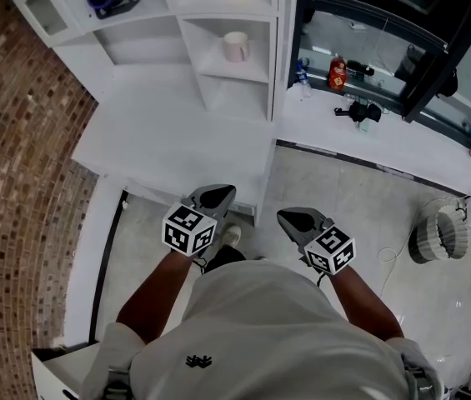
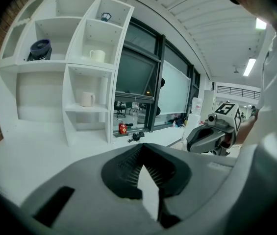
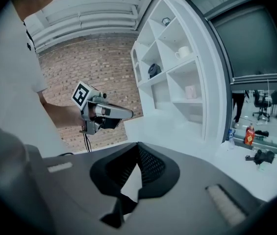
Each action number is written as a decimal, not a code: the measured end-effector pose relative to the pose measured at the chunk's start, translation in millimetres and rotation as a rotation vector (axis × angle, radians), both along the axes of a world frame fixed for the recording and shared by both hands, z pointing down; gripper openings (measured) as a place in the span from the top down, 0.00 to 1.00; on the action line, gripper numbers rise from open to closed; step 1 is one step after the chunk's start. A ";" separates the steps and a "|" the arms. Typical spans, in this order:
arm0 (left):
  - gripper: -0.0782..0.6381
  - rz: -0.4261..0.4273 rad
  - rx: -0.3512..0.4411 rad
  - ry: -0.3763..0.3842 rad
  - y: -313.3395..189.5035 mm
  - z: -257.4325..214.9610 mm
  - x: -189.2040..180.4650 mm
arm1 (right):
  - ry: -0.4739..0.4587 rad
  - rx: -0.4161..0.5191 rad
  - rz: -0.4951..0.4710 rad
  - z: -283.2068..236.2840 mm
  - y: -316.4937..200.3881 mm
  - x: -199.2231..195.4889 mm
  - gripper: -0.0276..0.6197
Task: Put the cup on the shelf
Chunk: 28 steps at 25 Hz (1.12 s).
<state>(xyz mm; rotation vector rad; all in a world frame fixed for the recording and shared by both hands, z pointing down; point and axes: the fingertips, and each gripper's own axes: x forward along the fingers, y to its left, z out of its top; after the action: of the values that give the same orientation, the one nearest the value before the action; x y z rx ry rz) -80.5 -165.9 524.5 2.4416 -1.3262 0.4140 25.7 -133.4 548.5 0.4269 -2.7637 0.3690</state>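
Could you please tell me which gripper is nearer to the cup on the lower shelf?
Left. The left gripper sits almost straight in front of the cup; the right gripper is farther back and off to the side.

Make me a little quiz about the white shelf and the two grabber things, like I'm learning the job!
1. True or false: the left gripper is wide open.
2. Where does the lower cup stand? A: on the floor. B: in a compartment of the shelf. C: on a chair.
3. Fill the gap: in the head view, the wall to the left of the shelf is built of ___.
Key: 1 false, it is shut and holds nothing. 2 B. 3 bricks.
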 end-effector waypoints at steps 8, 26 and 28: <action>0.88 -0.002 -0.024 -0.005 12.4 14.5 -0.9 | -0.003 0.012 0.005 -0.4 0.0 0.3 0.94; 0.88 0.043 -0.067 -0.046 20.1 40.7 16.0 | -0.004 0.002 0.017 6.7 -5.3 3.2 0.94; 0.88 0.044 -0.074 -0.047 20.2 42.9 16.5 | -0.006 0.001 0.017 7.1 -6.6 2.8 0.94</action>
<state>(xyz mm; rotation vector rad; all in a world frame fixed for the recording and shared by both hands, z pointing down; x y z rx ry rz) -64.0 -145.8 567.4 2.4176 -1.2548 0.5247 28.5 -140.0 555.6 0.4499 -2.7681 0.3734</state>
